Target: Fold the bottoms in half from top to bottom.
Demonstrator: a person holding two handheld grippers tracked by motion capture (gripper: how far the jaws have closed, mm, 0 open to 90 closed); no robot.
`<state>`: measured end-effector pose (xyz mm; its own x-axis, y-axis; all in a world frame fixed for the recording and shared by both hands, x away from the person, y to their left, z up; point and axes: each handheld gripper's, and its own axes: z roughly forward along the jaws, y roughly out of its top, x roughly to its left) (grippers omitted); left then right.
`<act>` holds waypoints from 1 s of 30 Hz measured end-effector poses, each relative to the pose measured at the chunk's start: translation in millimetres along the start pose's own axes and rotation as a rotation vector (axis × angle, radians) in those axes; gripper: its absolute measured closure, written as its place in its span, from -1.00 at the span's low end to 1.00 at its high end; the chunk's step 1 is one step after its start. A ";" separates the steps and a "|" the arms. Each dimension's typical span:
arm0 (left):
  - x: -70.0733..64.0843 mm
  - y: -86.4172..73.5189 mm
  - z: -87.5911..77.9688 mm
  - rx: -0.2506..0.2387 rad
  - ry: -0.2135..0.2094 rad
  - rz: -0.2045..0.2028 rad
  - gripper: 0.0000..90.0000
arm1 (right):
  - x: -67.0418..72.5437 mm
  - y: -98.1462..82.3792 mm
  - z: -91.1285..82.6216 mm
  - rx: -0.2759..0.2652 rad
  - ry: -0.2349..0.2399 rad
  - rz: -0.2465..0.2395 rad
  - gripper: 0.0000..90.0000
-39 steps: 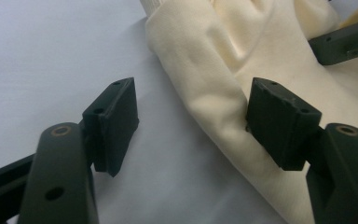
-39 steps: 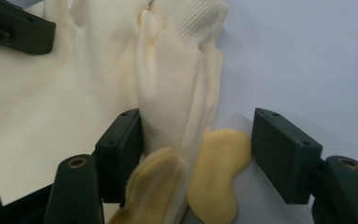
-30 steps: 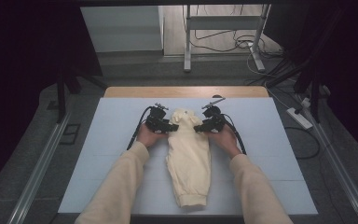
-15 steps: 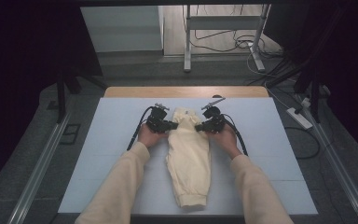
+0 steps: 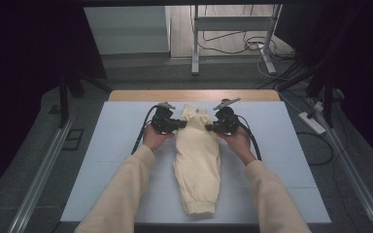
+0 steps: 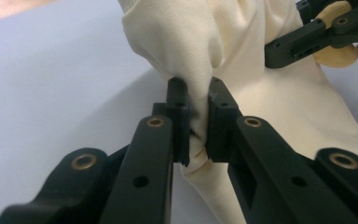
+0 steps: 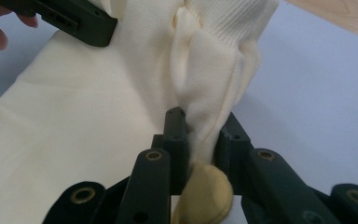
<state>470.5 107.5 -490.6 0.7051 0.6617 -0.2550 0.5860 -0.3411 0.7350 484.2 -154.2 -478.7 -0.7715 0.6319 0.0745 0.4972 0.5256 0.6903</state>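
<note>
On the pale blue tabletop [image 5: 102,160] lies a soft cream knit garment [image 5: 197,165], its ribbed far end bunched and clamped between the jaws of left gripper [image 5: 177,124] and right gripper [image 5: 210,128]

the garment [image 5: 197,160] is plain cream, with a ribbed knit band at its far end. both grippers, left [image 5: 177,124] and right [image 5: 210,128], are black. the table cover [image 5: 281,160] is pale blue-white; the sleeves [image 5: 121,189] are cream.
</note>
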 end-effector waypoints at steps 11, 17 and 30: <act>-2.1 5.4 -8.2 -0.025 -0.014 0.017 0.83 | 4.7 3.9 -12.5 -0.039 -0.021 -0.022 0.70; -3.2 16.7 -17.5 -0.048 -0.009 0.033 0.83 | 6.6 10.6 -19.3 -0.063 -0.043 -0.044 0.71; -8.5 27.2 -23.2 -0.067 0.001 0.057 0.83 | 4.9 18.7 -32.1 -0.091 -0.062 -0.045 0.71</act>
<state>471.1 108.1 -453.8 0.7360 0.6431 -0.2114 0.5170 -0.3323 0.7889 477.0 -159.6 -442.4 -0.7650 0.6441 -0.0007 0.4222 0.5023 0.7547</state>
